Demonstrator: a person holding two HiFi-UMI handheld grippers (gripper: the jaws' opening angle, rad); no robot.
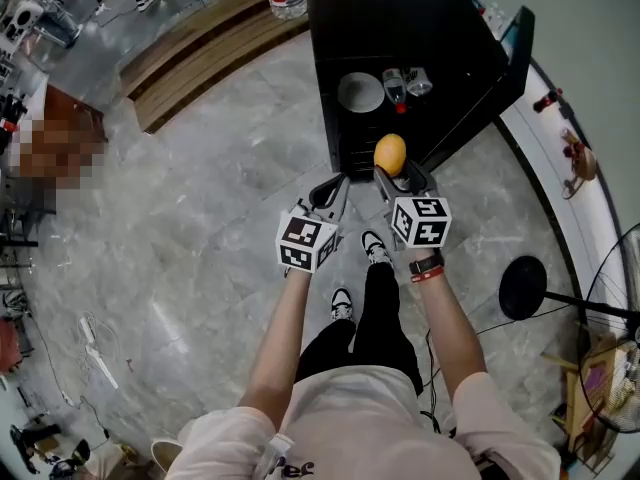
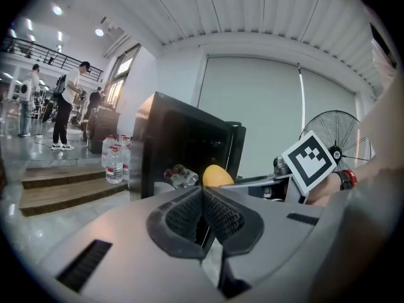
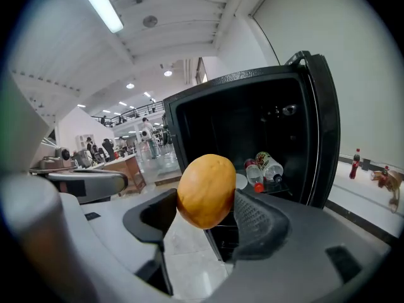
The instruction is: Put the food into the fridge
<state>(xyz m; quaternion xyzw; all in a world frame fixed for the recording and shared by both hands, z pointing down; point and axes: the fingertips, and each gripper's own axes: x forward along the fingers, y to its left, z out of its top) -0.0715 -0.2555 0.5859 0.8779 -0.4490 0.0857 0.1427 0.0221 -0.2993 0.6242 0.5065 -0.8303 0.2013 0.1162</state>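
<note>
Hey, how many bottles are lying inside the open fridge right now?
2. A red-capped bottle lies on the fridge shelf next to the white plate; a second bottle lies beside it, toward the door. Darker shelves may hide more.

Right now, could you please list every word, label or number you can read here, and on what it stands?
No text reads clearly.
Labels on the bottles in the fridge: too small.
Print on the person's shirt: cut off, blurred.
Cubes on the left gripper and right gripper: square markers only, no letters.

The fruit [image 1: 390,154] is before the fridge [image 1: 400,18], bottles [image 1: 405,85] and plate [image 1: 360,92] inside.
</note>
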